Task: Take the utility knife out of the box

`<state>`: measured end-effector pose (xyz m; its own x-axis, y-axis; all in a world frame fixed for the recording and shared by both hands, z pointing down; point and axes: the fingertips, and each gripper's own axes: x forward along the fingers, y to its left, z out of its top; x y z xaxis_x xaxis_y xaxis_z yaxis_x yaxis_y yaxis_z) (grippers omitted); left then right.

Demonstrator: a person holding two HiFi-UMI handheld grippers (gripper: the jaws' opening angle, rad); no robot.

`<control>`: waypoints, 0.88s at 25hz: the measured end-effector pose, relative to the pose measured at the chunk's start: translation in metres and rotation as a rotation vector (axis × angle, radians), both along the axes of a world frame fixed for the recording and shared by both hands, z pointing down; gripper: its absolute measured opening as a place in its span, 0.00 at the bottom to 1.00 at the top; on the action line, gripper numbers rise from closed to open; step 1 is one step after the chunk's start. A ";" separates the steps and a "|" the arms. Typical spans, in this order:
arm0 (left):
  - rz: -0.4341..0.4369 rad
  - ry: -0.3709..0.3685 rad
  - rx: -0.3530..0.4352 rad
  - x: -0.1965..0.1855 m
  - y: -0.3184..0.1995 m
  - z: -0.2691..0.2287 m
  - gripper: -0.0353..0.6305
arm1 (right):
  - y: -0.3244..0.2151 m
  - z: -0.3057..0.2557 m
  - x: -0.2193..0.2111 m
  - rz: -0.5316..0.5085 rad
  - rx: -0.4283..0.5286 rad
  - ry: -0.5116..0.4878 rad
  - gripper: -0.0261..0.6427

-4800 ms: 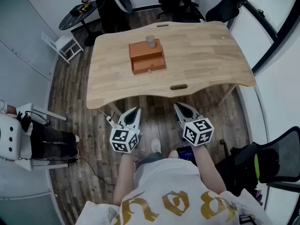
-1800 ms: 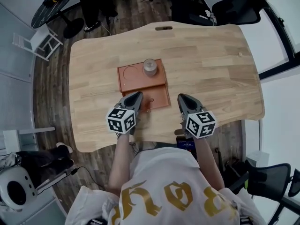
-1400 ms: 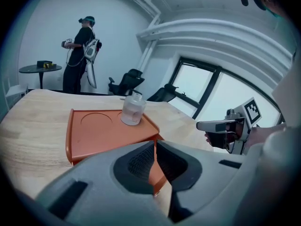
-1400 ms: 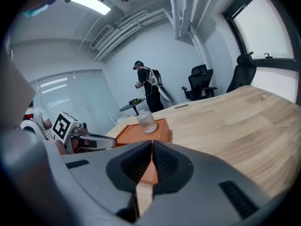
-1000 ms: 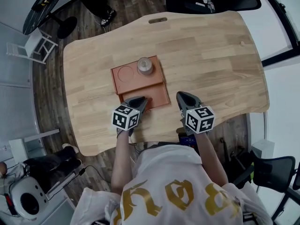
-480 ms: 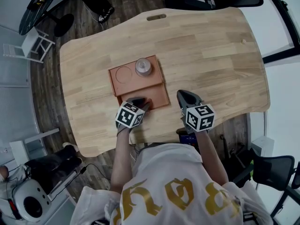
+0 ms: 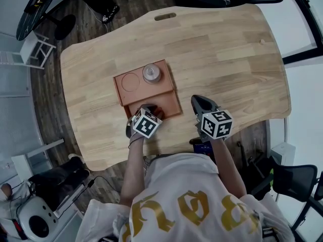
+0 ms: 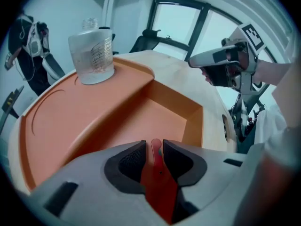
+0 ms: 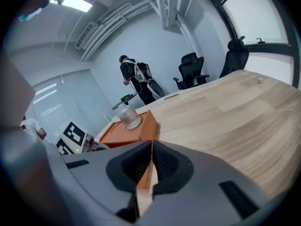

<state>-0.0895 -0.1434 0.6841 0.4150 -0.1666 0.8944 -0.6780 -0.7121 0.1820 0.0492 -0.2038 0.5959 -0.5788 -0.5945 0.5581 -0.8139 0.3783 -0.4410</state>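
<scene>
An orange box (image 7: 132, 92) sits on the wooden table (image 7: 227, 59), with a clear bottle (image 7: 151, 73) on its top and an open lower compartment (image 8: 160, 109) on my side. My left gripper (image 7: 149, 109) points steeply down into that compartment. In the left gripper view its jaws (image 8: 153, 147) are opening, and the red utility knife (image 8: 158, 178) stands in the narrow gap between the pads, not squeezed. My right gripper (image 7: 200, 103) hovers over the table just right of the box, and its pads (image 9: 151, 149) meet with nothing between them.
The table's near edge lies right under both hands. A person (image 9: 134, 81) in dark clothes stands beyond the far end, beside black office chairs (image 9: 192, 69). A round black table (image 7: 35, 1) and a white chair (image 7: 25, 52) stand on the floor at the left.
My left gripper has dropped and tipped more steeply into the box's open compartment, rolling as it went. The right gripper has barely shifted.
</scene>
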 end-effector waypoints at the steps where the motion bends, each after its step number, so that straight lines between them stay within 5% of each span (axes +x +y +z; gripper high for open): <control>1: 0.018 -0.020 0.019 0.001 -0.001 0.001 0.20 | -0.001 0.001 0.001 0.003 -0.005 -0.004 0.06; 8: 0.094 -0.074 0.046 0.001 -0.005 0.006 0.20 | -0.008 0.004 0.007 0.021 -0.011 -0.005 0.06; 14: 0.044 -0.128 0.127 -0.014 -0.018 0.004 0.19 | -0.009 0.004 0.007 0.016 -0.010 -0.001 0.06; 22: -0.012 -0.116 0.034 -0.020 -0.004 0.005 0.24 | -0.007 0.004 -0.001 0.000 -0.011 -0.001 0.06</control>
